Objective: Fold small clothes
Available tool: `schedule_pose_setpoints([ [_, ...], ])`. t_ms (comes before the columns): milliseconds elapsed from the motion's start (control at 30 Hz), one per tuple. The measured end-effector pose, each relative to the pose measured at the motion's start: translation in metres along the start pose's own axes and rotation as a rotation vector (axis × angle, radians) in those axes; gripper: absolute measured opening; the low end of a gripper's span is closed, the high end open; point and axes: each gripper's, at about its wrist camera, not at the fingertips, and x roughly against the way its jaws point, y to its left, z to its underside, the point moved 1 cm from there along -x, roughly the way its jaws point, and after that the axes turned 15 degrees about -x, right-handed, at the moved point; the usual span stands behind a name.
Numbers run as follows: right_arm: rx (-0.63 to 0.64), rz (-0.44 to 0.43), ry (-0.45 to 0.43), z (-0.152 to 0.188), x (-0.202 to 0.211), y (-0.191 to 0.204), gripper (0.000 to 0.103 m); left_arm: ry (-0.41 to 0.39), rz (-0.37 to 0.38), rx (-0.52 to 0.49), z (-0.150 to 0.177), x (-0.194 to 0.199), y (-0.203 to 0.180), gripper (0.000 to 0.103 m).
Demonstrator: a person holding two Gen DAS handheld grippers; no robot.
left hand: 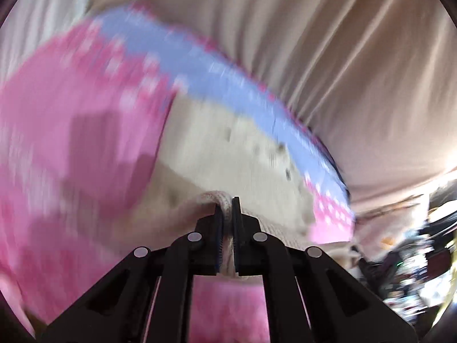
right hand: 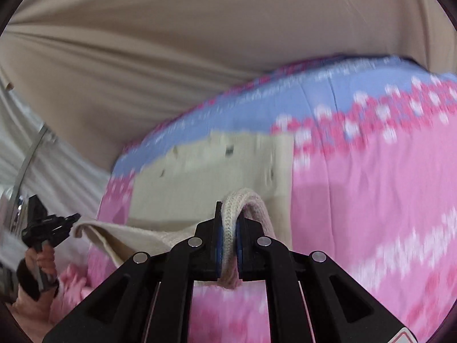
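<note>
Now, left gripper (left hand: 226,204): jaws clamped on a cream knitted garment (left hand: 205,154); a ribbed fold of it bulges up just beyond the tips.
Right gripper (right hand: 230,210): jaws pinched on a thick ribbed hem of the same cream knit, which loops over the tips and hangs out beneath them.
Garment position: ahead of both claws, stretched out over the bedspread (left hand: 71,143), one edge drawn back toward each gripper.
Garment edges: far edge runs along the blue band of the bedspread; in the right wrist view a side edge stands just right of the claw, and a loose edge trails off to the left toward the other gripper.
Bedspread: pink with a blue band and a row of white and dark pink flowers; it lies below and to the sides of both claws.
Open room: beige curtain (right hand: 171,43) hangs beyond the bedspread's far edge, well ahead of the claws.
Writing: none readable; small dark marks on the knit are blurred.
Only in right wrist view: the left gripper far to the left, held by a hand (right hand: 42,257).
Only in left wrist view: blurred clutter (left hand: 414,271) low on the right.
</note>
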Motion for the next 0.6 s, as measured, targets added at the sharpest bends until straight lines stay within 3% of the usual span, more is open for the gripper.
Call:
schedule_pose_setpoints([
  [100, -0.031, 0.039, -0.043, -0.060, -0.062, 0.011, 0.009, -0.056, -0.069, -0.030, -0.060, -0.048, -0.004, 0.005],
  [167, -0.063, 0.105, -0.032, -0.080, -0.102, 0.008, 0.016, -0.080, -0.118, -0.005, -0.092, -0.088, 0.007, 0.010],
  [267, -0.095, 0.299, -0.041, -0.094, -0.144, 0.002, 0.022, -0.062, -0.280, 0.044, -0.104, -0.127, 0.025, 0.013],
  [300, -0.087, 0.288, -0.058, -0.093, -0.142, 0.003, 0.023, -0.067, -0.285, 0.048, -0.101, -0.129, 0.027, 0.013],
  [333, -0.069, 0.262, -0.076, -0.089, -0.136, 0.005, 0.031, -0.083, -0.269, 0.044, -0.099, -0.126, 0.029, 0.016],
  [367, -0.048, 0.252, -0.095, -0.082, -0.128, 0.006, 0.040, -0.100, -0.252, 0.028, -0.097, -0.122, 0.028, 0.027],
  [400, -0.030, 0.252, -0.111, -0.075, -0.120, 0.006, 0.042, -0.108, -0.259, 0.000, -0.091, -0.113, 0.028, 0.046],
  [467, 0.004, 0.256, -0.135, -0.059, -0.109, -0.002, 0.045, -0.111, -0.283, -0.063, -0.076, -0.104, 0.026, 0.069],
  [600, 0.018, 0.335, -0.061, -0.036, -0.125, -0.024, 0.045, -0.010, -0.332, -0.172, -0.064, -0.135, 0.027, 0.071],
])
